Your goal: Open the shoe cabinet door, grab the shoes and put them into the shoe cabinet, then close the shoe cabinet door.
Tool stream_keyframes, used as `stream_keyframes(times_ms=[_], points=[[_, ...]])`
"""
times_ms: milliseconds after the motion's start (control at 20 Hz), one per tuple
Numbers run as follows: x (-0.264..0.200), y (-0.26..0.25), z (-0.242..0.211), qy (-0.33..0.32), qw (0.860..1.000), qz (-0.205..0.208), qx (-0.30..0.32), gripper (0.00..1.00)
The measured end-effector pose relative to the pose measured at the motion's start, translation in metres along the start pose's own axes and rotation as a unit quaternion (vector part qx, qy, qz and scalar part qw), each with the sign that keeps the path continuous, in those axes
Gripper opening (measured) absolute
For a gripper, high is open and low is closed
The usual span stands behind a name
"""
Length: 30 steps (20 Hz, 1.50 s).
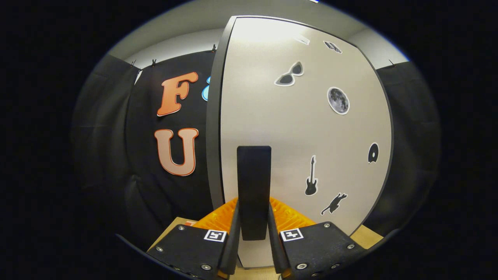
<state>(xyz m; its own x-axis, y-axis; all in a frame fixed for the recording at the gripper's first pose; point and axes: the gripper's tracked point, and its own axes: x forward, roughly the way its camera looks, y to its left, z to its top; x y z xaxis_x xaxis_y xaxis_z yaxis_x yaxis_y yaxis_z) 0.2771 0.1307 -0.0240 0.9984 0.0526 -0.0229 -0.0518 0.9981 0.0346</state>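
The shoe cabinet door (pixel 299 128) is a pale panel with a dark rim and several small stickers on it, standing close in front of me. A dark upright handle (pixel 253 182) is fixed to the door near its left edge. My gripper (pixel 253 217) is shut on this handle, with one finger (pixel 234 229) pressed on each side of its lower part. The door's left edge (pixel 214 128) stands out from the black cloth behind it. Whether the door is closed or partly swung out, I cannot tell. The shoes are hidden.
Black cloth (pixel 155 155) hangs behind and to the left of the door, and more of it to the right. A light wooden surface (pixel 367 235) lies below the door on both sides of the fingers.
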Motion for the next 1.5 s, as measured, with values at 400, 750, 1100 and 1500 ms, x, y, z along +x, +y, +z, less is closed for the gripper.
stream_keyframes(times_ms=[400,750,1100,1500], points=[[-0.048,-0.010,0.000,0.011,1.000,0.022,0.011,0.27],[-0.090,-0.028,0.004,0.015,0.999,0.014,0.025,0.20],[-0.120,-0.060,0.002,0.016,0.999,-0.006,0.028,0.17],[-0.144,-0.099,0.002,0.025,0.998,-0.046,0.026,0.17]])
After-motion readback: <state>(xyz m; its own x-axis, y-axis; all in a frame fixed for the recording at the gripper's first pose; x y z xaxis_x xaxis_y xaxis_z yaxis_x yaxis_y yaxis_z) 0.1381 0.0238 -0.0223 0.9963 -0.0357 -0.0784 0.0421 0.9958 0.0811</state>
